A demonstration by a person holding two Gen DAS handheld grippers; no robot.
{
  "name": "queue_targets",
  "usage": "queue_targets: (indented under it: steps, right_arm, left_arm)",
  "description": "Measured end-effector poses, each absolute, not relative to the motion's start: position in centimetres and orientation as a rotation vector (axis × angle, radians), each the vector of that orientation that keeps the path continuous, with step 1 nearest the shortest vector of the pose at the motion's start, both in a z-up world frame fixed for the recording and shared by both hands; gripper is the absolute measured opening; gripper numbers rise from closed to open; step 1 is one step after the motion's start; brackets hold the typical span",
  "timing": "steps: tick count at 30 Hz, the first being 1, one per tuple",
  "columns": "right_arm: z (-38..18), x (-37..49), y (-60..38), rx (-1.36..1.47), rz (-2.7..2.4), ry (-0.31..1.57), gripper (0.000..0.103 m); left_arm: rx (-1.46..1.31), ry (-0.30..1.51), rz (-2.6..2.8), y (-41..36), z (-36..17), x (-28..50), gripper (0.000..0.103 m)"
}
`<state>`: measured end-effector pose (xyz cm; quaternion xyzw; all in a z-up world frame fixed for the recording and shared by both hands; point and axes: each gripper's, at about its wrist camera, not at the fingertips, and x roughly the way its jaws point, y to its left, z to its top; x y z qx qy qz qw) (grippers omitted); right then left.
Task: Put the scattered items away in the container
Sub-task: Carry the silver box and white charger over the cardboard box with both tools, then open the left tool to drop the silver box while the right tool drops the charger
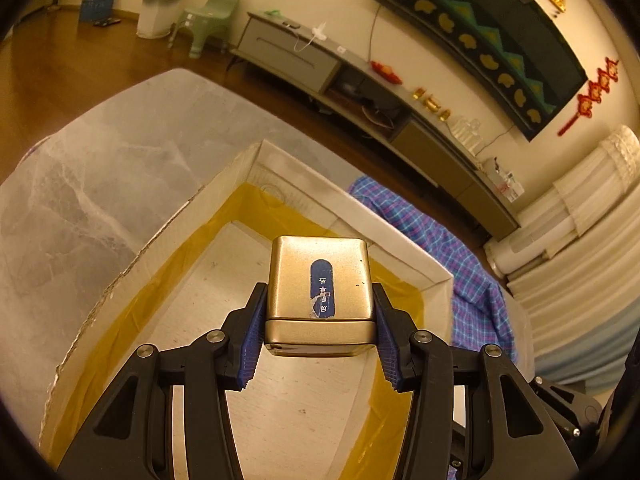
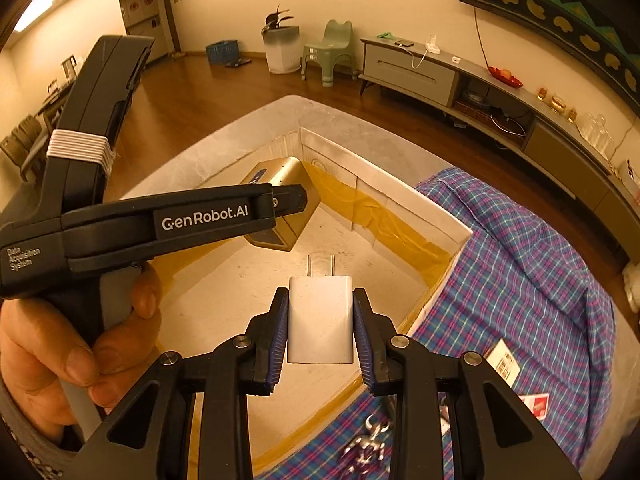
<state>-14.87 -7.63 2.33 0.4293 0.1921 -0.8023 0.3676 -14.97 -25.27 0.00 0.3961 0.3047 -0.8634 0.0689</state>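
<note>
Over the box [image 1: 340,200], each hand-held gripper grasps something: left [image 1: 320,312] tin [image 1: 320,280], right [image 2: 320,324] charger [image 2: 320,316].

Warm, yellowish indoor light, sharp focus throughout, glare on the gold tin [image 1: 320,280], and strong fisheye bending with dark corners.

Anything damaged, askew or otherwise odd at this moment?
Two small things. The blue label on the gold tin in the left gripper is torn and peeling at its near end. The cardboard box has a ragged, rough-cut left rim. The charger looks fine.
</note>
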Motion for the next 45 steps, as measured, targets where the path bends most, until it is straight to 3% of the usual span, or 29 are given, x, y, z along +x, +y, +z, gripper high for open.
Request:
queue_targets:
  steps: [27,45]
  right_arm:
    - [-4.2,-22.3,-12.9,1.357,-1.879,0.74,0.032]
    - [-4.8,-21.7,-14.1,1.346,-1.885,0.896,0.035]
  left_arm:
    - [1.473,0.64,-2.427,-24.7,-5.6,-18.8,0.052]
    - [1.416,0.76,-2.384,-27.2,-5.6,-18.8,0.053]
